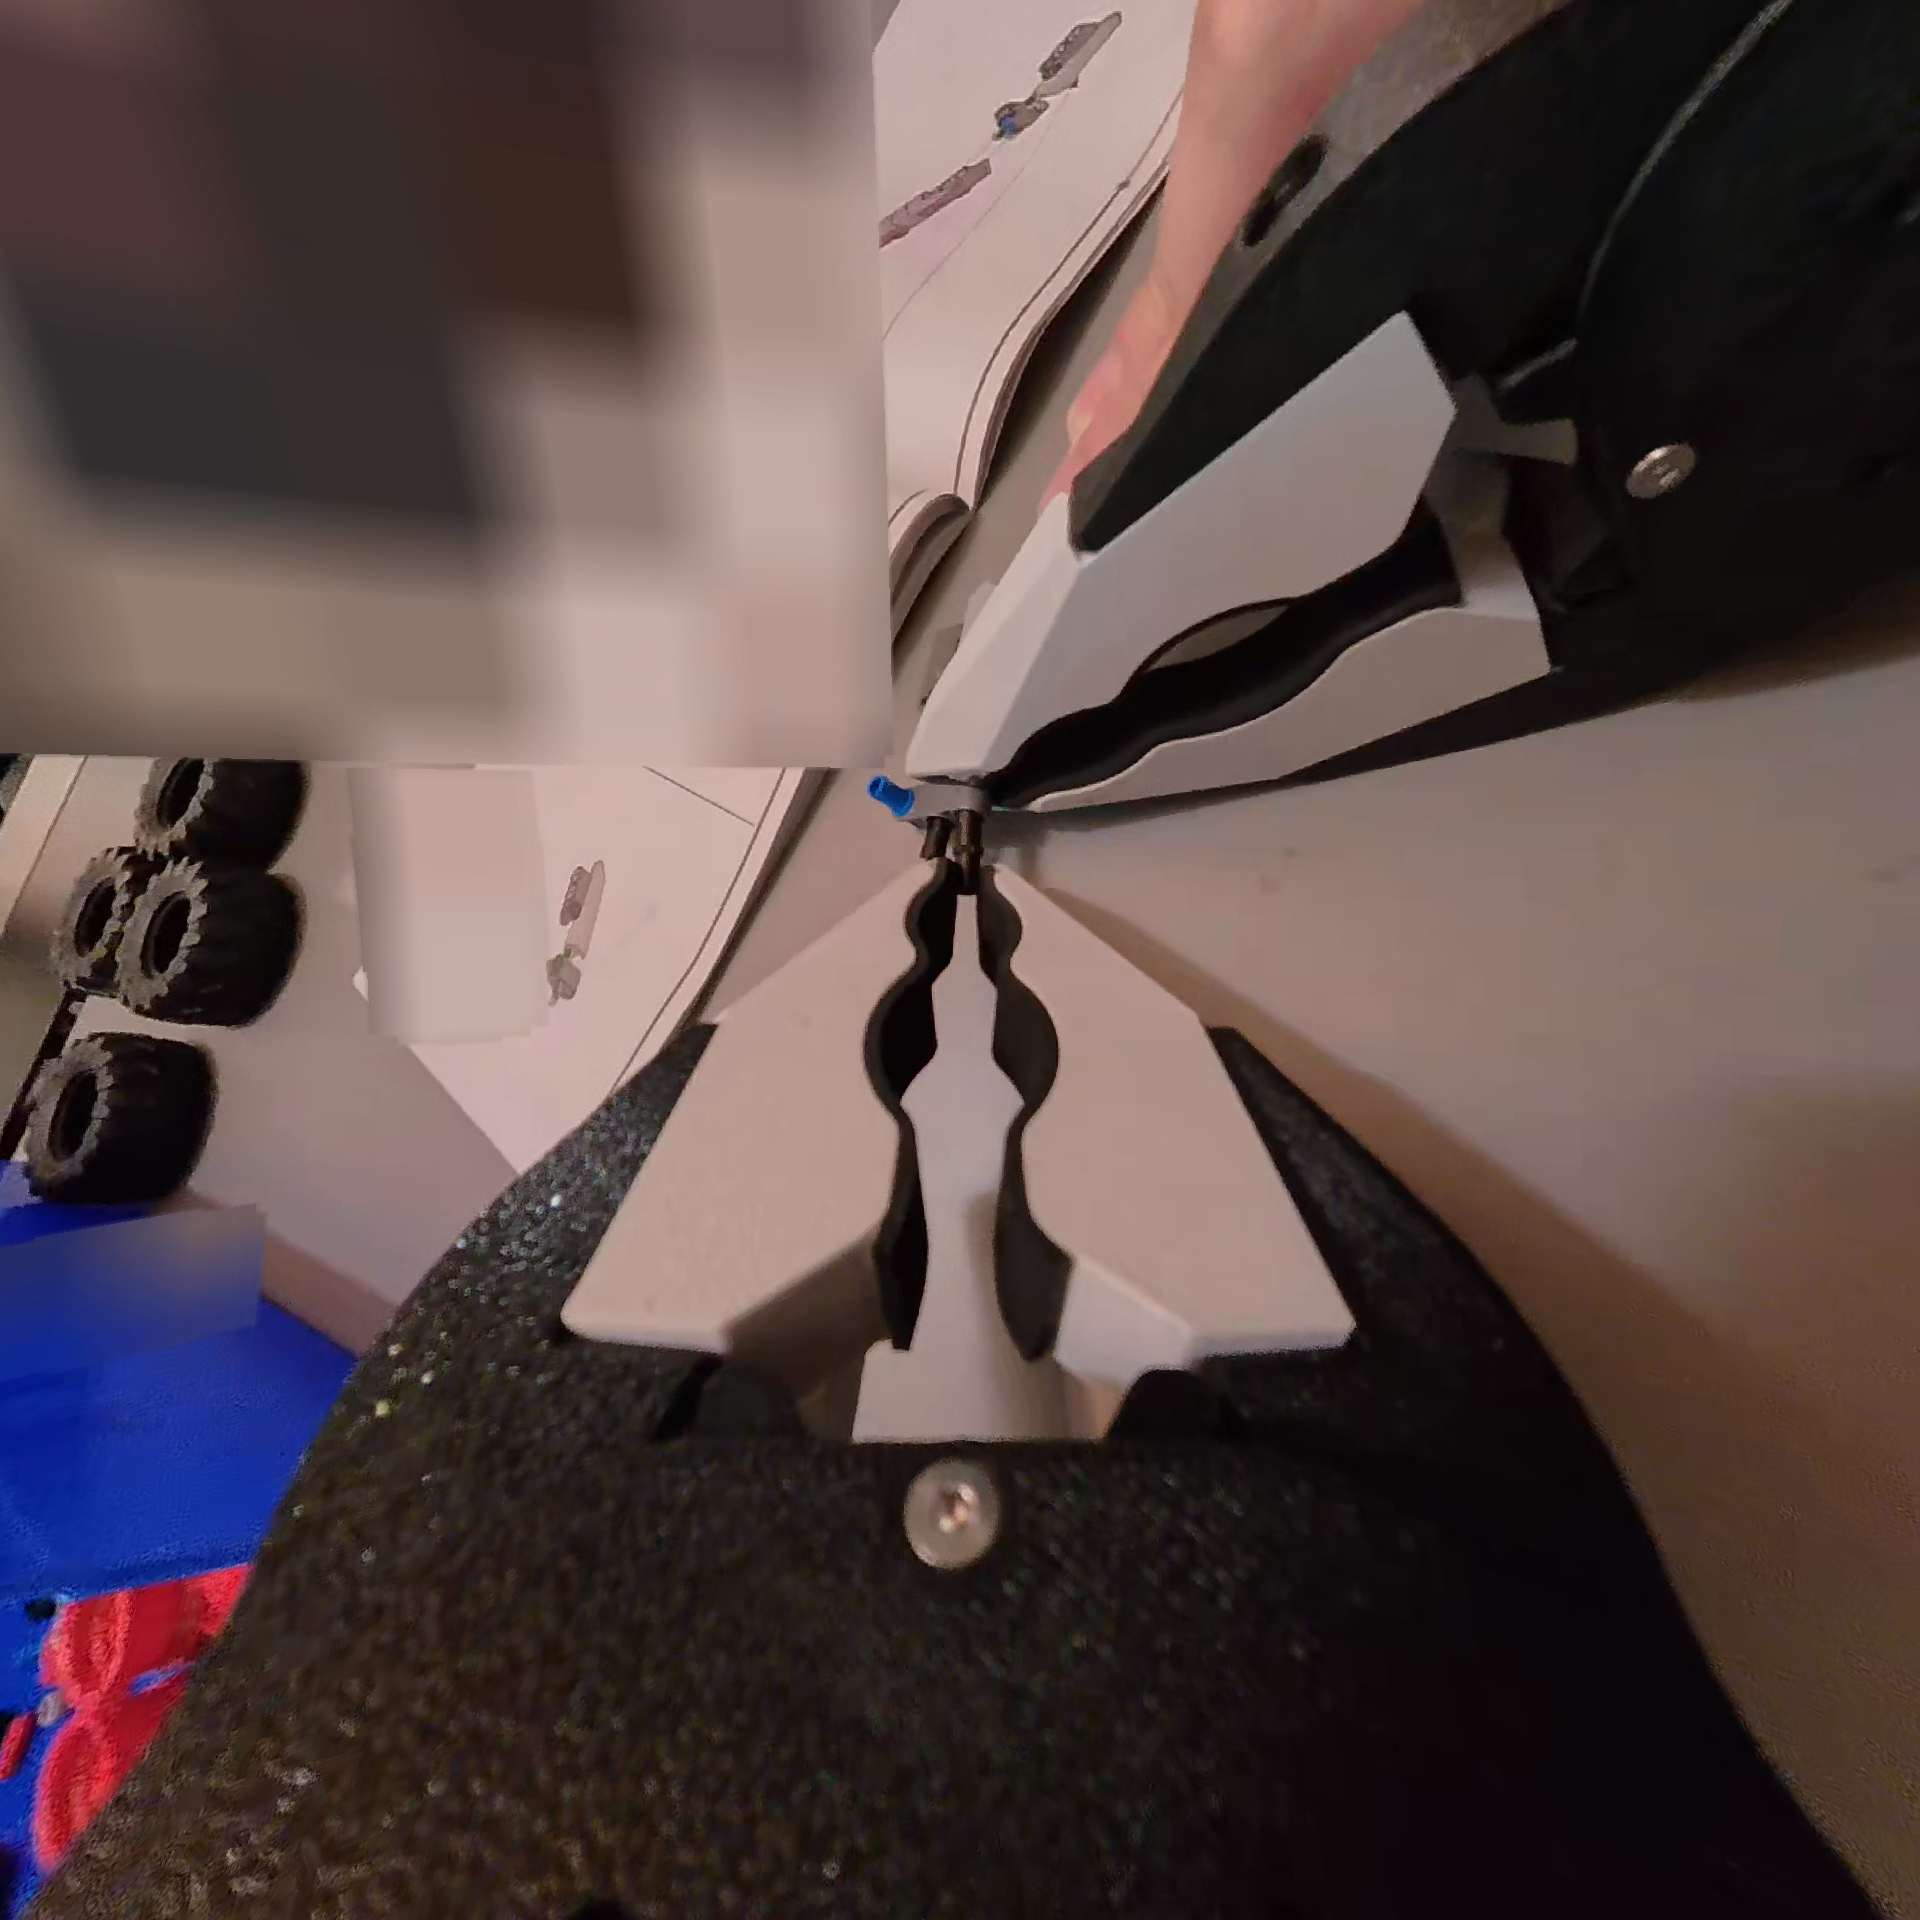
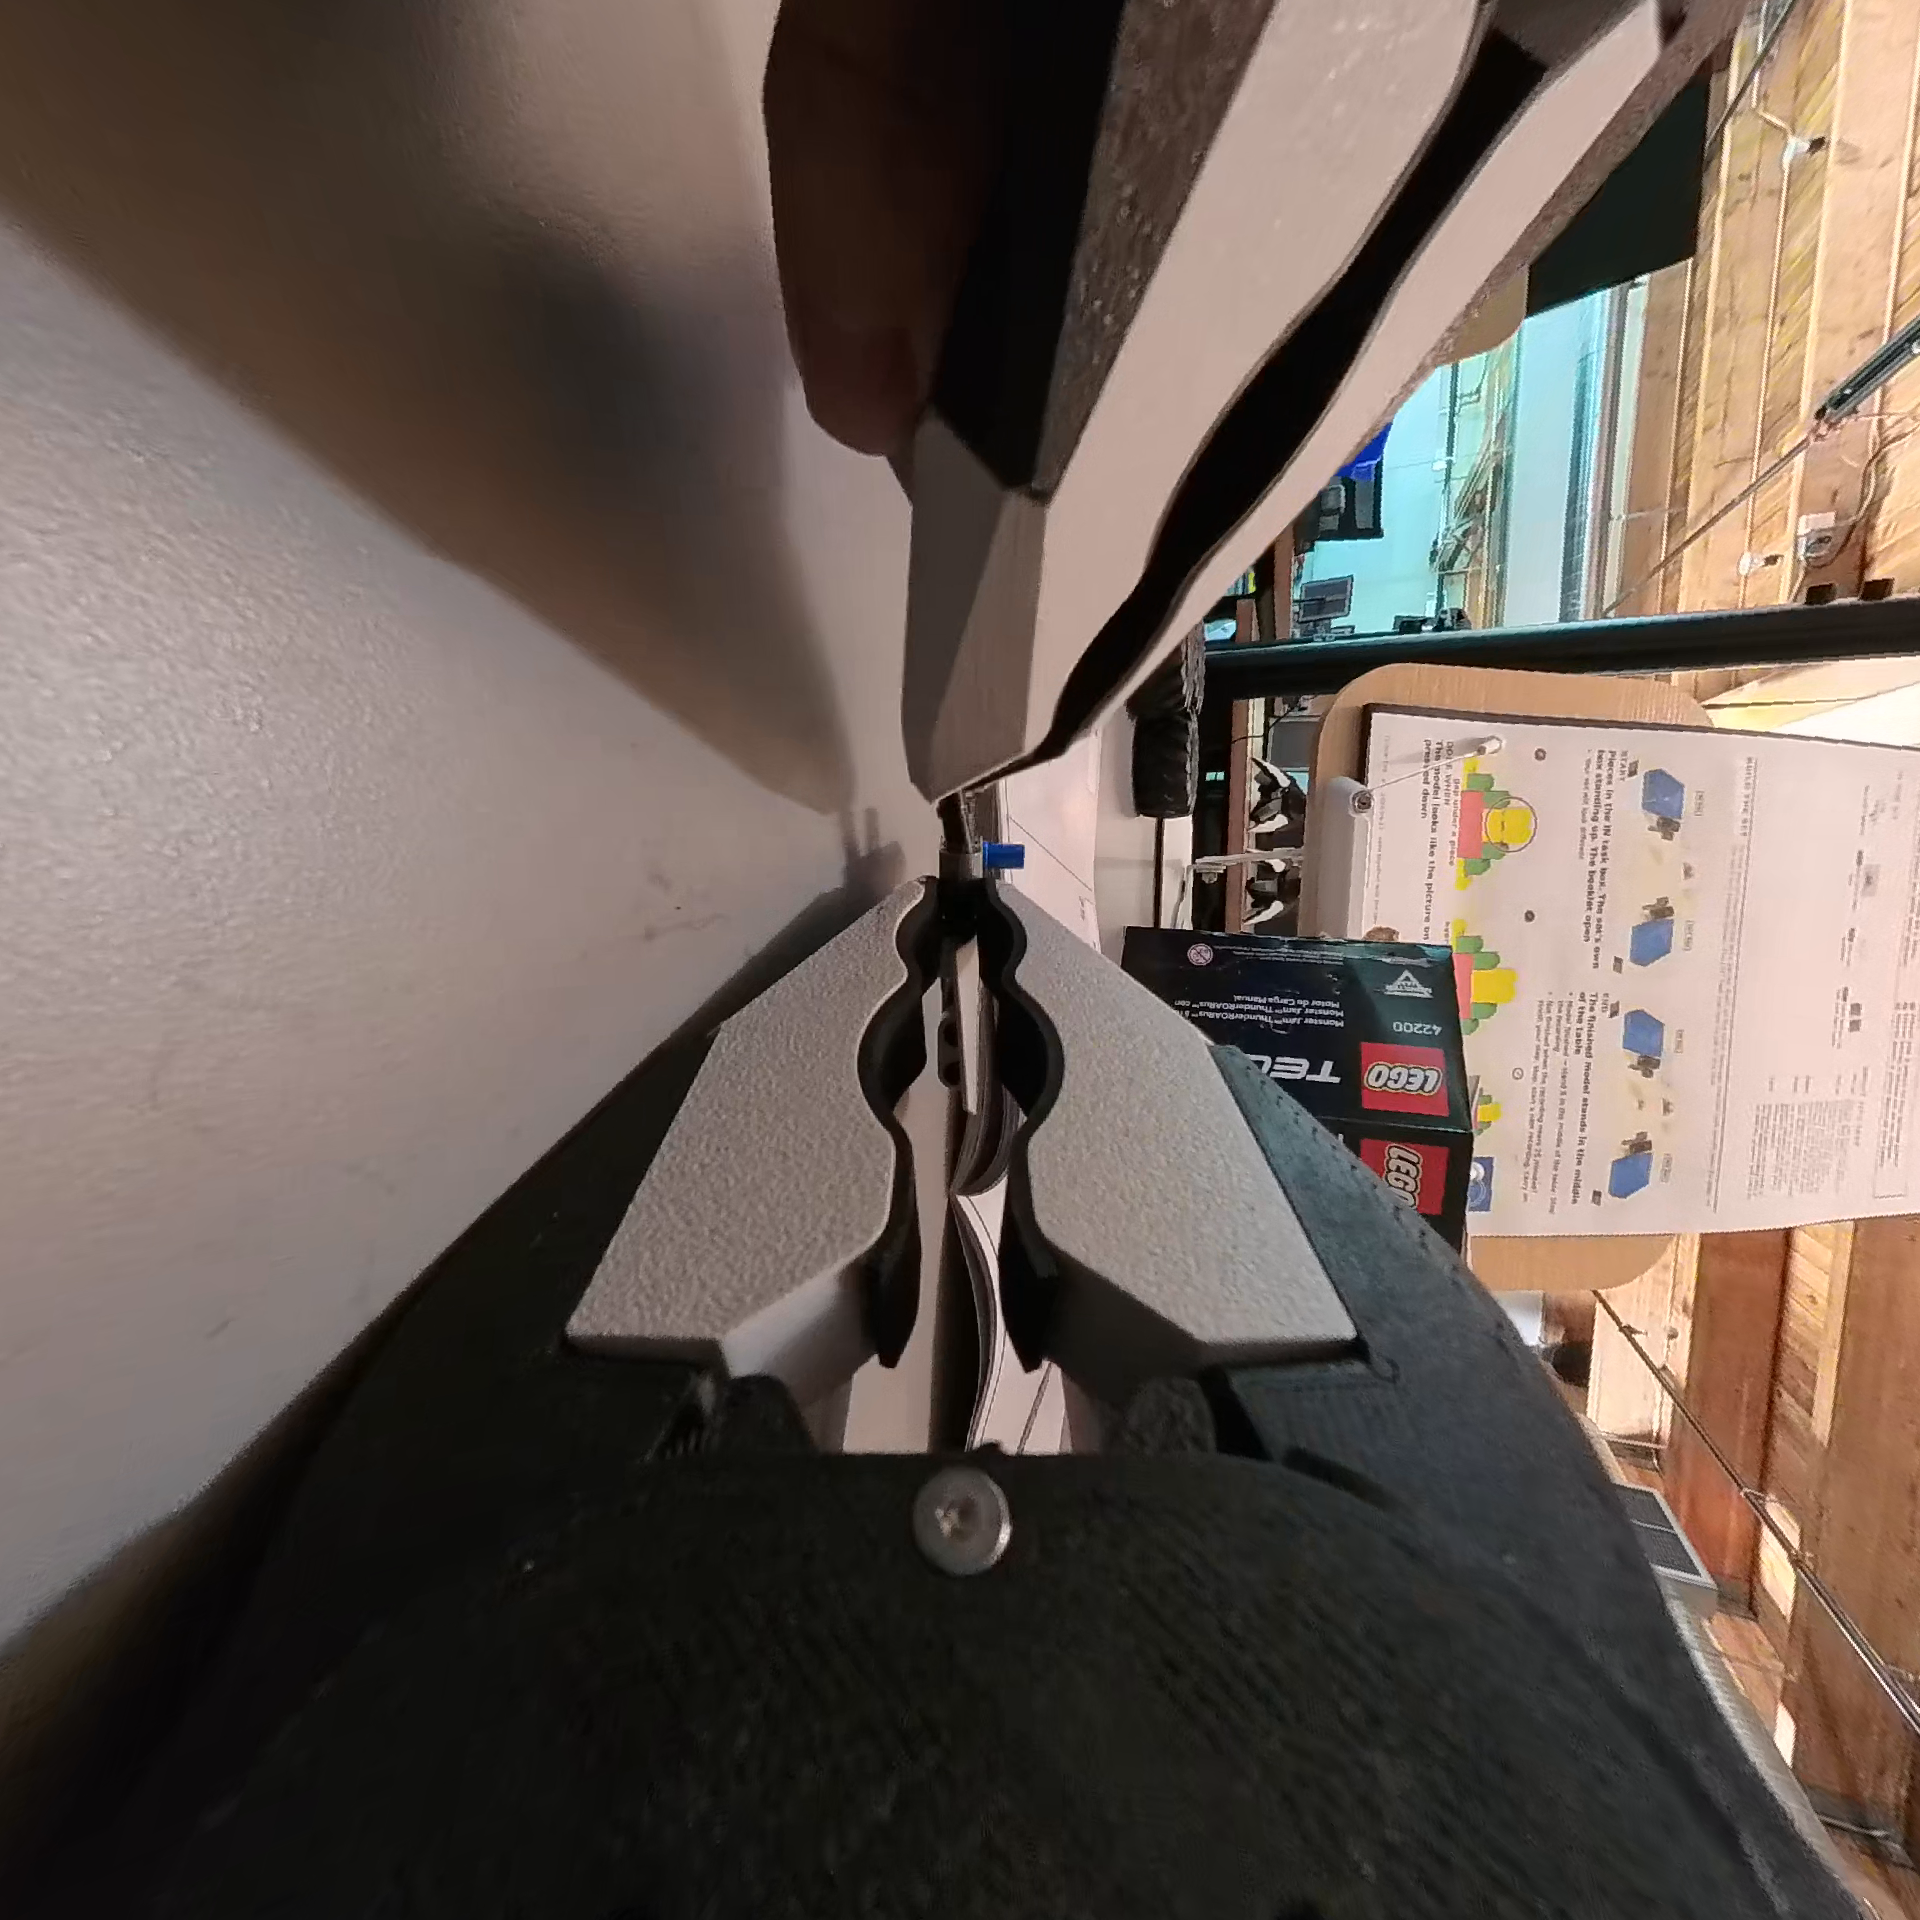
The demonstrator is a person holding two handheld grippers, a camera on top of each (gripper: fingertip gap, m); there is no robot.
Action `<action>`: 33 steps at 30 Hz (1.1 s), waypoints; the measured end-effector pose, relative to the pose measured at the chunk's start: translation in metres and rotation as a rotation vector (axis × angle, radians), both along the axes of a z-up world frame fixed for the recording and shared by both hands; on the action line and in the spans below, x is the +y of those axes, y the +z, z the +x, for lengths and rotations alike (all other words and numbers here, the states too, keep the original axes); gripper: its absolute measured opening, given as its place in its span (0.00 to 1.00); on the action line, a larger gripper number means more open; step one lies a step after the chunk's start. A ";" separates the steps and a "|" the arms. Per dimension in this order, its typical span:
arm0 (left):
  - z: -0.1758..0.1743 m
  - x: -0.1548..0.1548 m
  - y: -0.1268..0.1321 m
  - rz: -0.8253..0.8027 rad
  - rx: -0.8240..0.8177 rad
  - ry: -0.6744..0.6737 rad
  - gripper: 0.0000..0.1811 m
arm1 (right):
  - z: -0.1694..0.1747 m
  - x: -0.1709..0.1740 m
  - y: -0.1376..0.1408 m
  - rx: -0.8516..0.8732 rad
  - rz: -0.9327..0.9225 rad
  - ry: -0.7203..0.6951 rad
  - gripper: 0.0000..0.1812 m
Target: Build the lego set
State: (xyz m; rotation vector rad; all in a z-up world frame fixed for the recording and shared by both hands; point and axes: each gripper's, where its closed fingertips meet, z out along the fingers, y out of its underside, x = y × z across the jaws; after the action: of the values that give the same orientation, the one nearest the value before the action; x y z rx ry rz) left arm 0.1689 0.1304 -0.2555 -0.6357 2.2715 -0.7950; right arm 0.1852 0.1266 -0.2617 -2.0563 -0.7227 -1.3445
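Note:
A small grey lego piece (image 1: 940,807) with a blue pin (image 1: 888,795) on its side and two black pins (image 1: 954,836) hangs just above the table. My left gripper (image 1: 958,883) is shut on the black pins from below in its own view. My right gripper (image 1: 961,795) comes in from the upper right and is shut on the grey piece. In the right wrist view my right gripper (image 2: 961,909) grips the grey piece (image 2: 961,864) beside the blue pin (image 2: 1003,857), and the left gripper (image 2: 940,805) meets it tip to tip from above.
Several black tyres (image 1: 177,935) lie at the left by a blue tray (image 1: 135,1403) with red parts (image 1: 114,1683). An open instruction booklet (image 1: 1039,208) lies behind on the grey table (image 1: 1455,987). A dark lego box (image 2: 1299,1039) and a printed sheet on a board (image 2: 1662,987) stand beyond. My two grippers' fingertips are within a few centimetres of each other.

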 end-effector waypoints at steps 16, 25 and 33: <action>0.002 -0.003 0.005 0.142 -0.023 -0.064 0.00 | 0.002 0.000 -0.002 0.007 -0.019 -0.019 0.03; 0.001 -0.002 0.002 -0.274 0.186 -0.026 0.00 | 0.002 0.001 -0.002 0.034 -0.007 -0.008 0.03; 0.004 -0.005 0.007 -0.412 0.266 -0.016 0.00 | 0.005 0.001 -0.001 0.100 0.028 -0.024 0.02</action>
State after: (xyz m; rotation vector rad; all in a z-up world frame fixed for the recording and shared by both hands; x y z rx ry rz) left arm 0.1731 0.1250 -0.2487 -0.9595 2.3647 -1.2686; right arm 0.1897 0.1271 -0.2626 -2.0999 -0.6339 -1.2483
